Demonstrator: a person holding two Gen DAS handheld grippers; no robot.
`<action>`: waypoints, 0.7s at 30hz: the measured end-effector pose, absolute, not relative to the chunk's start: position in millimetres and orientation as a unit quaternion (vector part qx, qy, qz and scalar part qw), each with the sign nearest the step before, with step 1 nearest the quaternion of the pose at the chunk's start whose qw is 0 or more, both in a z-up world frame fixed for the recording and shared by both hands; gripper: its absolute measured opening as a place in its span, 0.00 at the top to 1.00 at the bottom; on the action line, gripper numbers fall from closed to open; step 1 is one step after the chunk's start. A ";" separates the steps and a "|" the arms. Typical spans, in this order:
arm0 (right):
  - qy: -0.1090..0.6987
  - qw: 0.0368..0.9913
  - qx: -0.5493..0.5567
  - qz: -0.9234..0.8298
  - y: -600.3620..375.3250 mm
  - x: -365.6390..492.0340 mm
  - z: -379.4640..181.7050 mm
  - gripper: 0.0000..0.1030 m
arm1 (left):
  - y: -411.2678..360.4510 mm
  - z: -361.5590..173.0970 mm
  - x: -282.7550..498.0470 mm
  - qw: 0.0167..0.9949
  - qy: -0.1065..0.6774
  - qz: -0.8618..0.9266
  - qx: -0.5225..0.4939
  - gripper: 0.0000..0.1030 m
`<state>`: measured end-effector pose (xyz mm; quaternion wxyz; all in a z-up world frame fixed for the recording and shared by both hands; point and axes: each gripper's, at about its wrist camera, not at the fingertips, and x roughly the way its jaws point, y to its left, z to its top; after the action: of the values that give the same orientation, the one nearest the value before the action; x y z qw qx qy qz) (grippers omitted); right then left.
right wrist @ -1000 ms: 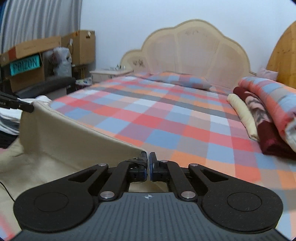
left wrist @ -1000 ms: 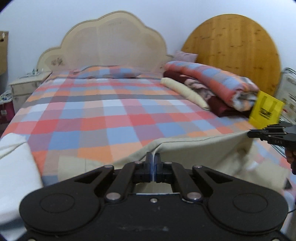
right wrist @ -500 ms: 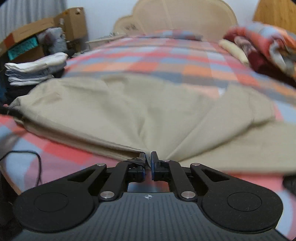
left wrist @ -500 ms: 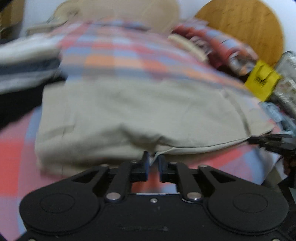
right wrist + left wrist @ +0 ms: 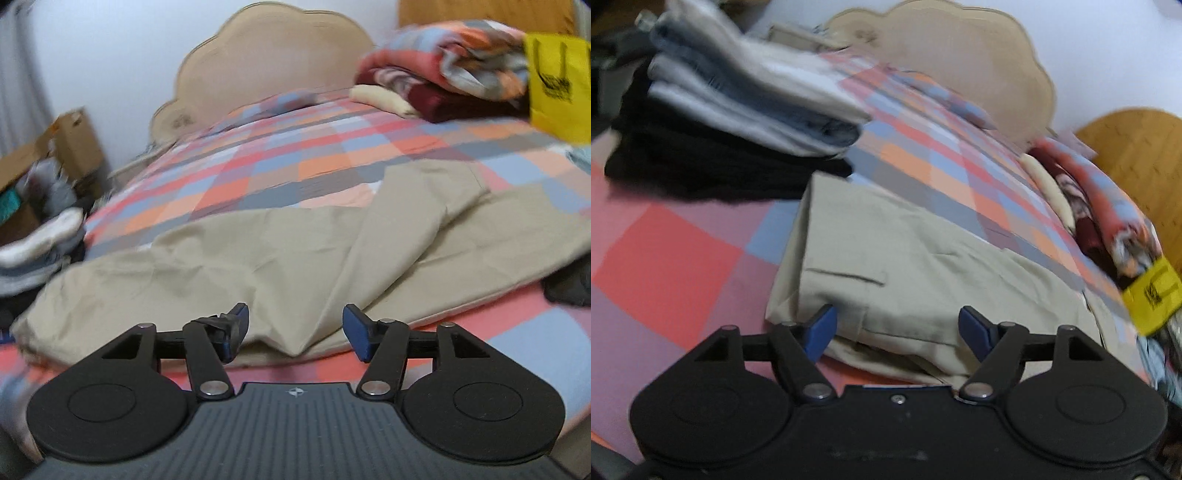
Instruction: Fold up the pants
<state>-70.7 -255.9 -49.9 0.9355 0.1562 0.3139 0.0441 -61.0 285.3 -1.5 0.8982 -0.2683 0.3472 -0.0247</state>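
Beige pants (image 5: 923, 266) lie folded over on the checked bedspread (image 5: 923, 162) near the bed's front edge. In the left wrist view my left gripper (image 5: 897, 328) is open and empty, its blue pads just in front of the near folded edge by a back pocket. In the right wrist view the pants (image 5: 277, 258) spread wide and wrinkled. My right gripper (image 5: 295, 332) is open and empty, right at their near edge.
A stack of folded clothes (image 5: 738, 96), white and blue on black, sits left of the pants. A rolled quilt and blankets (image 5: 443, 74) lie at the right by a yellow bag (image 5: 557, 85). Cardboard boxes (image 5: 55, 147) stand beside the bed. The headboard (image 5: 273, 55) is behind.
Both grippers held the pants' edge raised, lowered it onto the bed, then opened and let go. The pants now lie folded. Both views have tilted down and shifted.
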 end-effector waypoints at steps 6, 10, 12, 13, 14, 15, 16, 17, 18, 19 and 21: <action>0.327 0.933 0.146 -0.016 -245.1 -57.6 -67.3 0.07 | 288.2 -27.4 -53.5 0.890 0.358 0.012 -0.283 0.82; 0.343 0.931 0.114 -0.044 -241.7 -51.1 -76.1 0.96 | 297.5 -22.1 -64.3 0.893 0.343 0.026 -0.292 0.93; 0.325 0.933 0.151 -0.039 -250.9 -62.9 -67.3 0.98 | 303.0 -10.5 -76.8 0.897 0.324 0.026 -0.299 0.94; 0.319 0.933 0.163 -0.035 -254.4 -68.4 -63.2 0.98 | 305.4 -7.0 -80.9 0.899 0.319 0.026 -0.299 0.94; 0.314 0.934 0.169 -0.032 -258.0 -74.2 -59.4 0.99 | 306.2 -4.6 -84.6 0.901 0.318 0.027 -0.292 0.94; 0.312 0.934 0.169 -0.030 -257.9 -77.7 -57.3 0.99 | 304.8 -4.2 -86.3 0.903 0.321 0.029 -0.285 0.94; 0.314 0.935 0.165 -0.027 -258.4 -80.5 -57.7 0.99 | 302.4 -7.0 -87.3 0.904 0.328 0.032 -0.272 0.94; 0.319 0.934 0.157 -0.028 -256.8 -82.7 -60.5 0.99 | 300.2 -10.0 -86.4 0.903 0.335 0.035 -0.266 0.94; 0.327 0.933 0.149 -0.031 -255.3 -83.9 -66.3 0.99 | 300.1 -18.0 -84.0 0.899 0.344 0.039 -0.269 0.94; 0.339 0.929 0.145 -0.034 -255.0 -83.4 -74.8 0.99 | 300.5 -27.3 -83.0 0.892 0.355 0.042 -0.276 0.94; 0.344 0.927 0.147 -0.034 -255.1 -84.9 -87.8 0.99 | 299.8 -43.2 -78.4 0.881 0.380 0.039 -0.279 0.93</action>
<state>-84.9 -255.1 -87.8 0.9267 0.1472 0.3442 -0.0341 -78.4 299.8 -43.2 0.8810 -0.2793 0.3797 0.0393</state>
